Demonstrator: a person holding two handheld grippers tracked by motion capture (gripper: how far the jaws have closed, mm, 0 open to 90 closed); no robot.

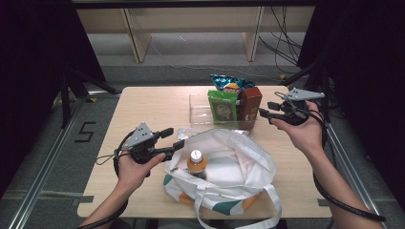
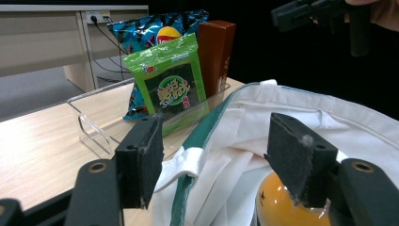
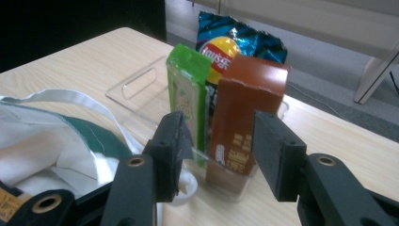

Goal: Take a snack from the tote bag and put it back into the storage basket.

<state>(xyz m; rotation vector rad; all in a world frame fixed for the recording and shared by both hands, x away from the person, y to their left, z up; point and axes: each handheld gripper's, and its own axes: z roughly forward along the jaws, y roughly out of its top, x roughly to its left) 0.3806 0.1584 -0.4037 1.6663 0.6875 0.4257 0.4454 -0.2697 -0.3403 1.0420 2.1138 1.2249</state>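
Right gripper (image 1: 265, 110) sits at the right end of the clear tray (image 1: 198, 112), jaws spread w/ nothing pinched. In the right gripper view the brown box (image 3: 244, 115) shows through the gap between the pads, but the pads aren't on it yet; can't tell if the box is already between them or just beyond the tips. Box stands upright in the right end of the tray, touching the green seaweed pack (image 1: 222, 105) on its left. Blue chip bag (image 1: 231, 83) is behind both, leaning up at the tray's back side. Left part of the tray is bare.

Left gripper (image 1: 173, 139) is at the left rim of the white tote bag (image 1: 248, 157), jaws spread wide, gripping nothing. In the left gripper view the bag's white edge w/ green trim (image 2: 197, 141) runs up between the two pads, no contact visible. Bag lies open on the near-centre of the wooden table (image 1: 143, 105), handles trailing toward the near edge.

Inside the bag: bottle w/ white cap and orange label (image 1: 196, 161), upright-ish, near the bag's left side, just right of the left gripper's tips. Orange body of it also shows low behind the right-hand pad in the left gripper view.

Tray is just beyond the bag, far side of the table, the bag's rim close to the tray's front wall.
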